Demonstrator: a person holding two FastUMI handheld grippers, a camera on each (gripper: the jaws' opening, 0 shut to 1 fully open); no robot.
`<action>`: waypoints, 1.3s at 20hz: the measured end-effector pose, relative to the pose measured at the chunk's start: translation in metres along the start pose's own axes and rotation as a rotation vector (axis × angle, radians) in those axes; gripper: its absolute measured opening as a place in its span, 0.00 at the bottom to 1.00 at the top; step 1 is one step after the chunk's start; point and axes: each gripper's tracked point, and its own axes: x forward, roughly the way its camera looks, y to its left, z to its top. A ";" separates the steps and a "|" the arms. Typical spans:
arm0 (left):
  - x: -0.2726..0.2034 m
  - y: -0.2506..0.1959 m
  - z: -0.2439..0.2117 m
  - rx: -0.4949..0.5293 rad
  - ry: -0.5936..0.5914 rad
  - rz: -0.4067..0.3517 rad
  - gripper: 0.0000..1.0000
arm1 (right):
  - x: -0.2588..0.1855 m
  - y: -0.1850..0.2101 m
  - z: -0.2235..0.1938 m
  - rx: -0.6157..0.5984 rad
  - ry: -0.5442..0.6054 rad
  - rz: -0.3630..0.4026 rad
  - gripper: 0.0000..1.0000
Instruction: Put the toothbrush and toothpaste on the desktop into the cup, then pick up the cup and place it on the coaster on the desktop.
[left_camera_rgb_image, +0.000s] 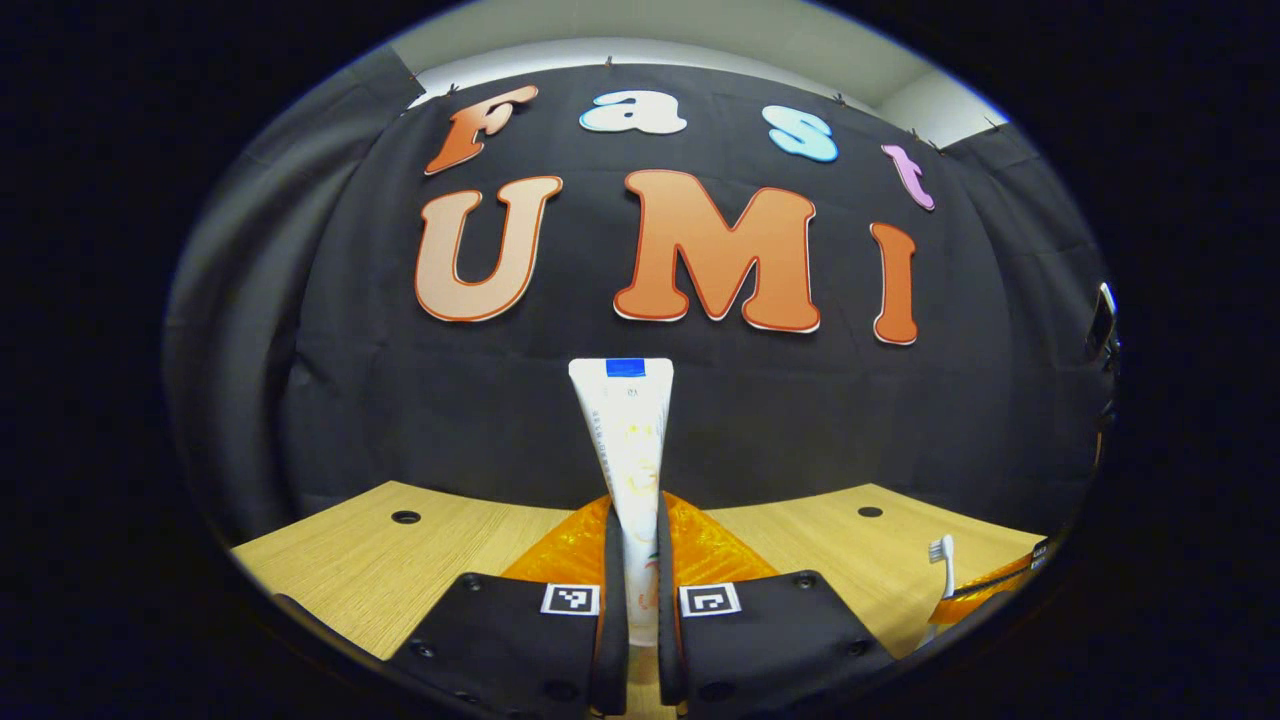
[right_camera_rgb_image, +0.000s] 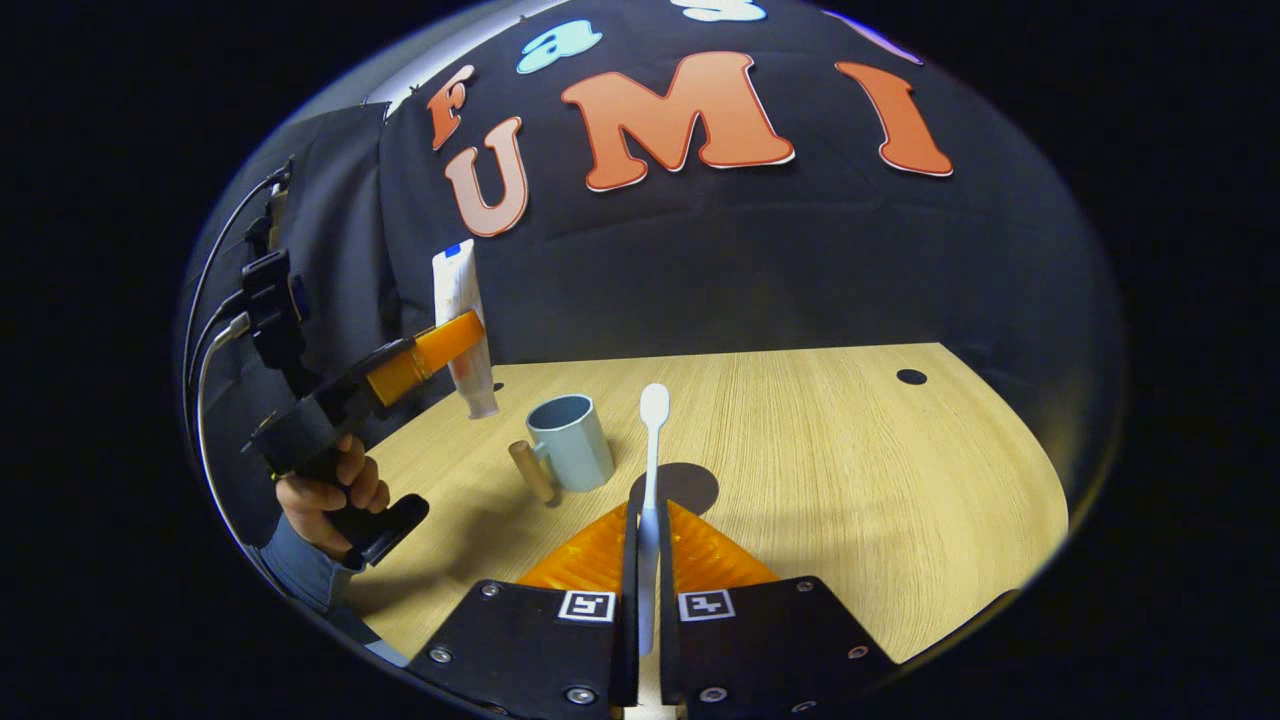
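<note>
left hand-held gripper clamps toothpaste | right hand-held gripper clamps toothbrush

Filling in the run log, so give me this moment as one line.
left gripper: shut on toothpaste, lifted | right gripper: shut on toothbrush | cup: empty on desktop
</note>
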 end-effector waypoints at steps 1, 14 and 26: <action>0.007 -0.002 0.004 -0.006 -0.020 -0.010 0.16 | 0.001 -0.004 0.002 -0.006 -0.012 -0.009 0.09; 0.067 0.003 -0.044 -0.035 -0.004 -0.018 0.16 | 0.010 0.000 0.027 0.013 -0.150 0.018 0.08; 0.054 0.014 -0.081 -0.035 0.106 -0.044 0.22 | 0.036 0.052 0.102 0.021 -0.369 0.095 0.08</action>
